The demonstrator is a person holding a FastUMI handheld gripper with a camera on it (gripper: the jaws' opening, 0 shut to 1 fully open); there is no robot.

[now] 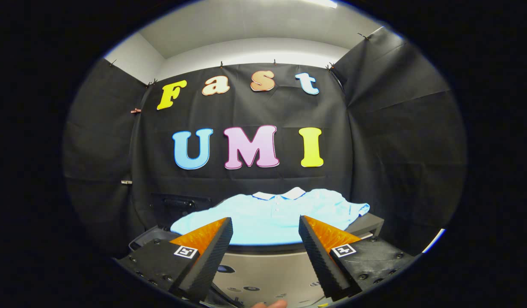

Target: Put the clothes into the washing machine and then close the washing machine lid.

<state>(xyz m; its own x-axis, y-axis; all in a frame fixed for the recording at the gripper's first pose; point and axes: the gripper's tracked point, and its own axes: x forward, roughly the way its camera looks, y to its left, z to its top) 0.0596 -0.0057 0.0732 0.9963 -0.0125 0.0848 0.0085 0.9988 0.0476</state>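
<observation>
A light blue polo shirt [267,216] with a white collar lies spread flat on a dark raised surface [368,222], just beyond my fingertips. My gripper [265,226] is open, its two fingers spread wide with the shirt's lower part showing between them and nothing held. Below the shirt and between the fingers stands the pale grey front of the washing machine [263,269]. Its lid and opening are hidden from me.
A dark box or tray [178,203] sits behind the shirt's left sleeve. Black cloth walls close the booth on the left, back and right. A fingertip of a person [270,304] shows beneath the gripper.
</observation>
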